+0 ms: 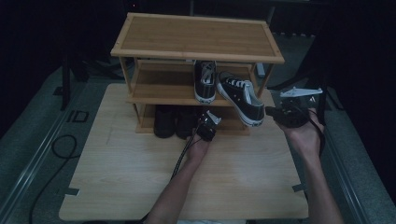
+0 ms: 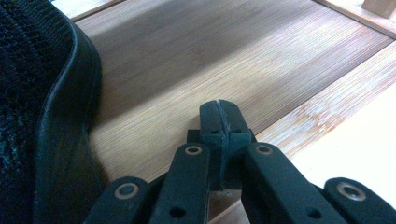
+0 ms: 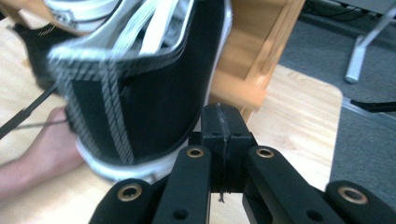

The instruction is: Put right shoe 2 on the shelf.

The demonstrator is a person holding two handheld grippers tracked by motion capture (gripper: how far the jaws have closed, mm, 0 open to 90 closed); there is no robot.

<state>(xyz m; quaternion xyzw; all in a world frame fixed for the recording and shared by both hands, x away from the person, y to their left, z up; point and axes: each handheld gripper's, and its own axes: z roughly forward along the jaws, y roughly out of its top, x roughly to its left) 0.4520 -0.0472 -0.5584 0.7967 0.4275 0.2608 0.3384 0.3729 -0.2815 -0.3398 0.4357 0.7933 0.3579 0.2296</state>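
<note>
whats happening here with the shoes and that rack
A person with a gripper in each hand is working at a wooden shoe rack on a table. One black-and-white sneaker sits on the middle shelf; a second sneaker hangs tilted off that shelf's front edge, heel out. The right gripper is shut just behind its heel, not gripping it. The left gripper is shut at the bottom shelf, beside dark shoes.

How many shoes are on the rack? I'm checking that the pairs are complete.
4. One sneaker lies straight on the middle shelf, another sneaker beside it overhangs the front edge, and two dark shoes sit on the bottom shelf. Others may be hidden in shadow.
</note>
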